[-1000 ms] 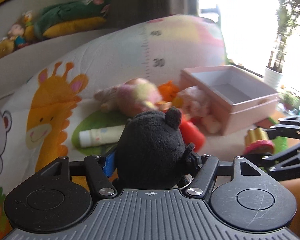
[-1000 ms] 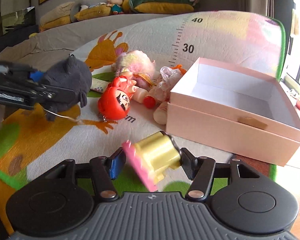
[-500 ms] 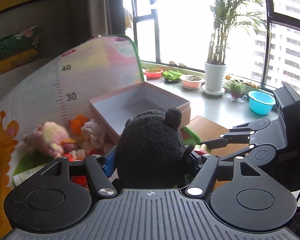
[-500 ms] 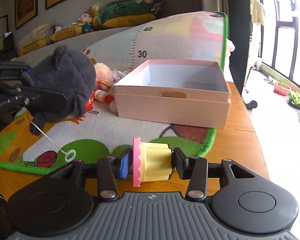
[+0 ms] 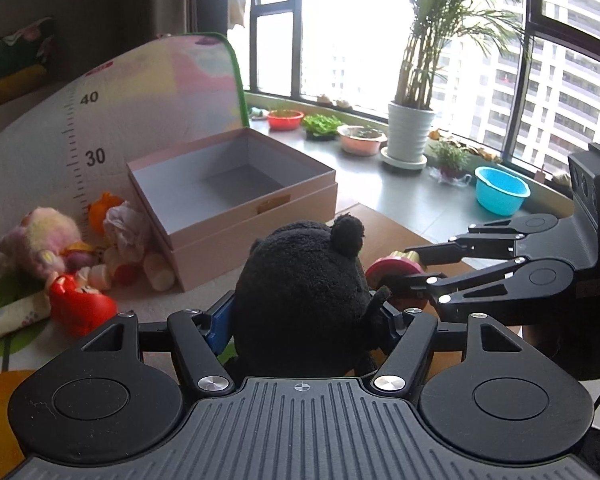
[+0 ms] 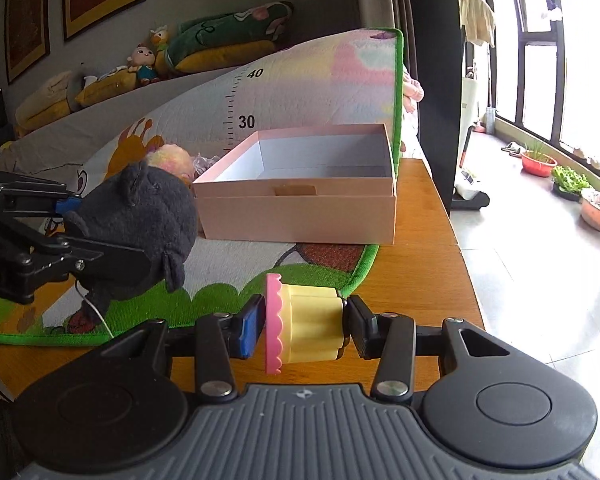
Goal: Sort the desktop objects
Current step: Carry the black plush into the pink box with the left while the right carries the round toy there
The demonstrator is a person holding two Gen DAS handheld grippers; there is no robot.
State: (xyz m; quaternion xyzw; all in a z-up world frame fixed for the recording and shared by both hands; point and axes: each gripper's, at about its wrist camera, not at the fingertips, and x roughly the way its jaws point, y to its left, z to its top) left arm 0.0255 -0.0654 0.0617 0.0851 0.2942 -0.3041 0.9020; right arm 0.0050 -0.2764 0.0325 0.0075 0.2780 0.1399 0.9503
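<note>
While both grippers hold their loads in the air, the scene around them has swung: a second ago the left wrist view faced the toy pile on the mat, and now it faces the window, with the box [image 5: 236,196] ahead and to the left. The black plush [image 5: 304,300] sits clamped between the fingers of the left gripper [image 5: 306,320], squeezed at its sides, its round ear up. The toy cupcake [image 6: 304,322] lies on its side in the right gripper [image 6: 305,322], pink frosting against the blue pad on the left, yellow base against the pad on the right, both pressing on it. In the right wrist view the plush hangs to the left, above the green edge of the mat [image 6: 204,300], with a thin white loop dangling under it; the cupcake is over the mat's corner and the wooden table [image 6: 416,264]. Both toys are near the box's front wall but not yet over its opening, and the box looks empty. The lift off the pile seems finished and the carry nearly so; what is left, as I judge it, is to bring each toy over the rim and let go. Behind, other toys [image 5: 80,256] lie beside the box, a red figure [image 5: 80,308] and a white tube [image 5: 12,316] among them, so sorting is barely begun.
</note>
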